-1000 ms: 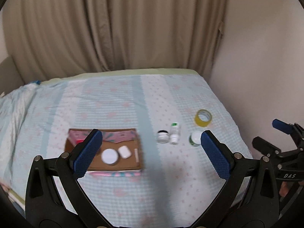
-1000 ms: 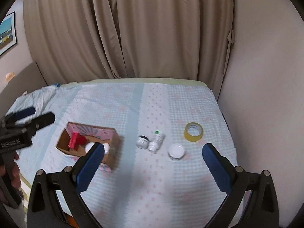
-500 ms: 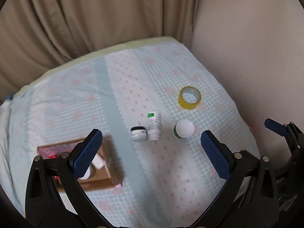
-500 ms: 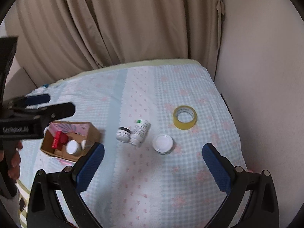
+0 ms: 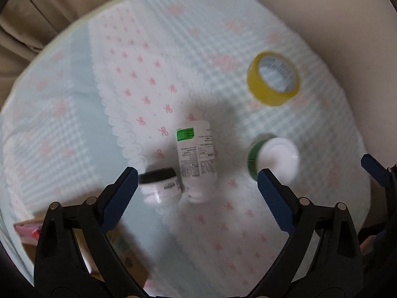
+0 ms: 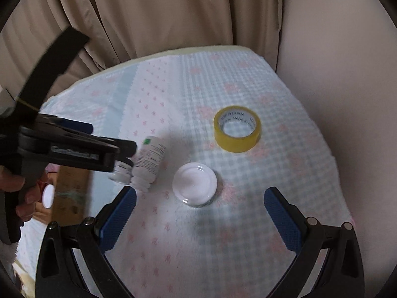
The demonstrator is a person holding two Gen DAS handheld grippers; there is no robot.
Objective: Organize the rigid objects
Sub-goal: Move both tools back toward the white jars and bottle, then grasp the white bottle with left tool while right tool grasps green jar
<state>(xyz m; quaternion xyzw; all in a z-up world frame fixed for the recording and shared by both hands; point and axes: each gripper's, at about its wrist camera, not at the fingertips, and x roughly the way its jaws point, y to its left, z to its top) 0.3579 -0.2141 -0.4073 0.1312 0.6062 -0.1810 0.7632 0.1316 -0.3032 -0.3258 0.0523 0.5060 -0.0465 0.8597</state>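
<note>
A white bottle [image 5: 196, 154] with a green label lies on the bed cover, touching a small black-banded jar [image 5: 160, 186]. My left gripper [image 5: 196, 176] points steeply down over this pair. Its jaws are closing, both items sit between the pads, and neither pad presses on them. The left pad [image 5: 121, 191] is close beside the small jar. To the right stand a white-lidded green jar [image 5: 275, 157] and a yellow tape roll [image 5: 273, 78]. My right gripper [image 6: 199, 193] hangs open above the white-lidded jar [image 6: 194, 183], holding nothing. The bottle [image 6: 148, 160] and tape roll [image 6: 237, 128] also show there.
A cardboard box [image 6: 72, 191] with a white-capped item [image 6: 48, 196] sits at the left, partly behind the left tool and a hand [image 6: 15, 191]. Beige curtains [image 6: 161, 12] hang behind the bed. A wall [image 6: 347, 74] runs along its right edge.
Both grippers have dropped toward the bed. The left one has swung right from the box to over the bottle and small jar, and its jaws have narrowed slightly.
</note>
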